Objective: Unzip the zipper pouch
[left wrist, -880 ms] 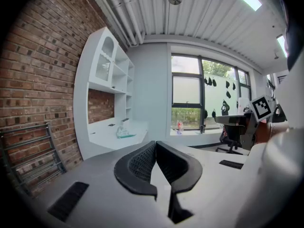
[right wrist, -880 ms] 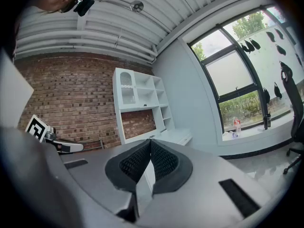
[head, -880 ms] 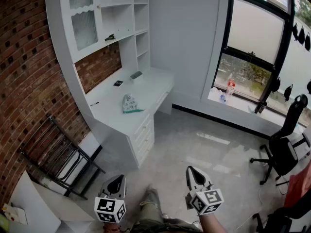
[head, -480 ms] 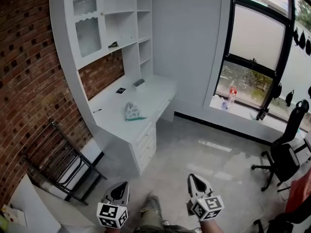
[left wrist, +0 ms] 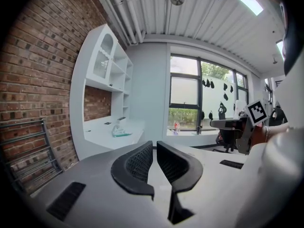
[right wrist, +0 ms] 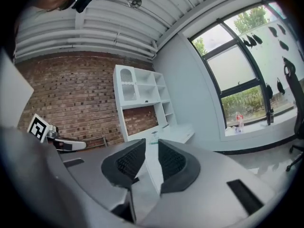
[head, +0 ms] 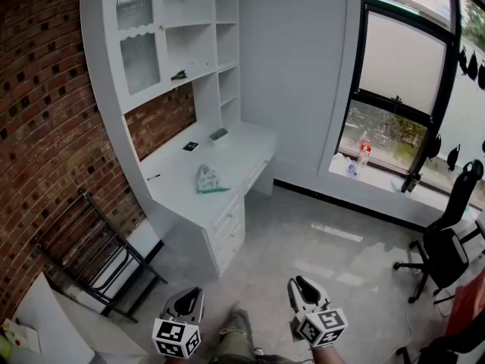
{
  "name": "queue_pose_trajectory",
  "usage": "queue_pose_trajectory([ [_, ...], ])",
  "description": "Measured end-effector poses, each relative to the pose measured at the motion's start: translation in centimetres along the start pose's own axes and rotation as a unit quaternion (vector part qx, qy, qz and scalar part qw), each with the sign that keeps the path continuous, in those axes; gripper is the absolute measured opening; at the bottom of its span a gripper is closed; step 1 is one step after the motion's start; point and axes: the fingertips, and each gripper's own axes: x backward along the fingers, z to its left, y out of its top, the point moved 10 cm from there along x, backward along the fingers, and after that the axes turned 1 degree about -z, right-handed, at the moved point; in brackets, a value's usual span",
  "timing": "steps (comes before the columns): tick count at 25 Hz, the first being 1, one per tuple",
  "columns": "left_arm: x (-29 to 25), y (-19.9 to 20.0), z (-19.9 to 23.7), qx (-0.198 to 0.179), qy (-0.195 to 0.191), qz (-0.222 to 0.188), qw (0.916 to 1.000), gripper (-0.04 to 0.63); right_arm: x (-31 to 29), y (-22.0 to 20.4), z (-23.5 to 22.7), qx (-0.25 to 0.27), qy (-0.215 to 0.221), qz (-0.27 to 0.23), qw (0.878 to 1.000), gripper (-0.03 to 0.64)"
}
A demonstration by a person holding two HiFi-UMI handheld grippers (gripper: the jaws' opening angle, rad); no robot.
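Note:
The zipper pouch [head: 208, 179], pale with a green edge, lies on the white desk [head: 178, 184] far across the room. It shows small in the left gripper view [left wrist: 118, 129] and just between the jaw tips in the right gripper view [right wrist: 154, 137]. My left gripper [head: 193, 294] is held low at the bottom of the head view, jaws together and empty [left wrist: 154, 145]. My right gripper [head: 297, 283] is beside it; its jaws [right wrist: 151, 148] stand a narrow gap apart with nothing between them. Both are far from the pouch.
A white shelf unit [head: 170, 44] rises over the desk, with drawers [head: 227, 222] below. A black metal rack [head: 91, 256] leans on the brick wall at left. An office chair [head: 447, 237] stands at right, bottles [head: 362, 146] on the window sill. The person's foot [head: 236, 323] shows between the grippers.
The head view has shifted slightly, so the desk and pouch sit a little lower and further right. Both grippers have sunk toward the bottom edge. Their jaws look unchanged.

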Motion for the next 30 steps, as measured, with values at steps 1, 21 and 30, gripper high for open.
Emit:
queue_pose_trajectory([
  [1,-0.1,-0.1,0.0,0.000,0.001,0.000,1.0000,0.005,0.0,-0.1,0.0,-0.008,0.008,0.002,1.000,0.095],
  [21,-1.9,-0.1,-1.0,0.019,-0.006,-0.015,0.9997,0.470,-1.2,0.4,-0.4,0.019,0.066,0.000,0.998,0.463],
  [30,-2.5,-0.9,-1.2,0.000,-0.015,0.001,0.9999,0.535,-2.6,-0.3,-0.5,0.031,0.079,0.007,0.996,0.500],
])
